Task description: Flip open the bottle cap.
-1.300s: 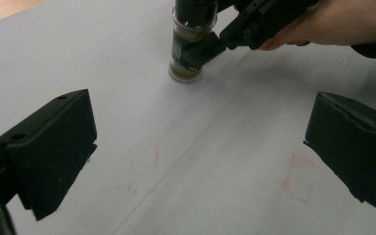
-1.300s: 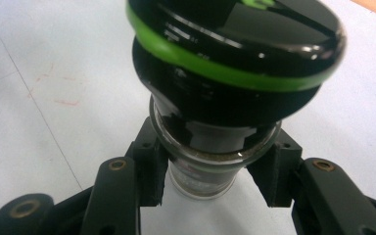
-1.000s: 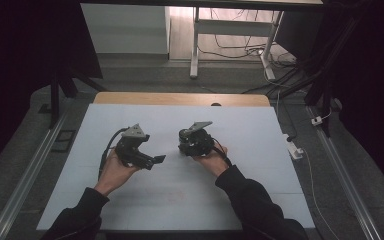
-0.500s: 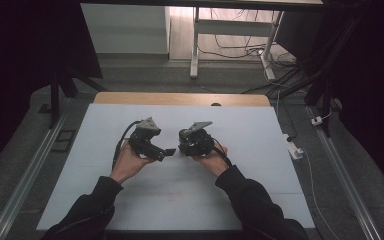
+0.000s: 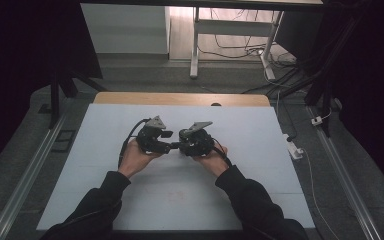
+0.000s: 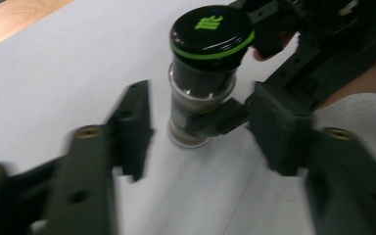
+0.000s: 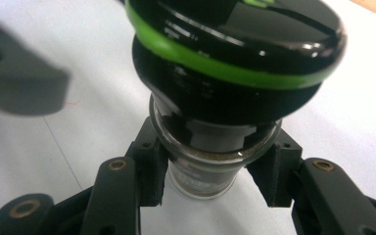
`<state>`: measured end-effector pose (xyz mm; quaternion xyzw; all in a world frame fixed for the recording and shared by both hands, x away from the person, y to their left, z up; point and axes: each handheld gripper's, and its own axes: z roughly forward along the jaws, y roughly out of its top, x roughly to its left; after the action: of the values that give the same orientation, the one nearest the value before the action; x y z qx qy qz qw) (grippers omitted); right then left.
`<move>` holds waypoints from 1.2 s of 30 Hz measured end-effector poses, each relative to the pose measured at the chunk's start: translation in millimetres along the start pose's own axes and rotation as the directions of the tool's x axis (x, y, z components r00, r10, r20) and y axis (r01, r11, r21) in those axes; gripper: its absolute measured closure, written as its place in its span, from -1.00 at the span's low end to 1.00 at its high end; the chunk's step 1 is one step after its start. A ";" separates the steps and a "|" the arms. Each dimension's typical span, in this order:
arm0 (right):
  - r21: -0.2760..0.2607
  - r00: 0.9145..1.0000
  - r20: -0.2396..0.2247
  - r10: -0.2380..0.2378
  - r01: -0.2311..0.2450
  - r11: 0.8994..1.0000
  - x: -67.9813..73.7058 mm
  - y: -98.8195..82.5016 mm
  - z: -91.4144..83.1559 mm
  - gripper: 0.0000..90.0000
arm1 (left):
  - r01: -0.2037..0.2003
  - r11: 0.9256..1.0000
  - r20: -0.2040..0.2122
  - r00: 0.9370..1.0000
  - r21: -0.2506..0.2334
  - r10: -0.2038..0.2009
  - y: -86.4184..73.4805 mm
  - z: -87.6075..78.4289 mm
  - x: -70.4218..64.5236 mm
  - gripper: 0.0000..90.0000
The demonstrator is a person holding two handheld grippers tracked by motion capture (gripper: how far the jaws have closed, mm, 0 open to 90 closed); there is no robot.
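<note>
The spice grinder (image 7: pixel 225 98), a glass jar (image 6: pixel 192 117) under a black cap with a green ring (image 6: pixel 211 34), stands upright on the white table (image 5: pixel 105 195) between the two grippers. The right gripper (image 7: pixel 210 171) is clenched on the glass body just below the cap, one pad on each side. The left gripper (image 6: pixel 196 127) faces the jar from the opposite side; its jaws have just been closing, the jar lies beyond their tips, and neither pad touches it, so it remains released.

Judgement: the jar is rigid, smooth and breakable, moderately light, and top-heavy under the wide cap. The glass may slip in a loose grip. The cap's ribbed edge above the right pads offers the safer hold for the left gripper.
</note>
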<state>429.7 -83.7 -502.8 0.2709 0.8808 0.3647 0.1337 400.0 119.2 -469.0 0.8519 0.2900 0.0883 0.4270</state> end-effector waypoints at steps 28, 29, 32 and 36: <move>0.002 1.000 0.001 0.002 -0.002 1.000 0.3 0.2 0.2 0.17 | -0.014 1.000 0.026 1.000 0.004 0.014 11.2 -0.5 -9.0 0.97; 0.002 1.000 0.001 0.003 -0.003 1.000 0.4 0.1 0.1 0.17 | -0.011 1.000 0.027 1.000 0.001 0.011 11.7 -0.9 -9.0 0.97; 0.003 1.000 0.001 0.008 -0.008 1.000 0.5 0.1 0.1 0.17 | -0.010 1.000 0.028 1.000 0.004 0.009 12.0 -0.4 -8.8 0.97; 0.005 1.000 0.004 0.003 -0.003 1.000 0.7 0.4 0.2 0.17 | -0.002 1.000 0.012 1.000 0.004 0.002 12.9 0.7 -8.6 0.97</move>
<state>429.4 -83.0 -502.6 0.2731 0.8810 0.3623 0.1343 398.7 107.8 -458.5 0.8536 0.2868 0.0832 0.4269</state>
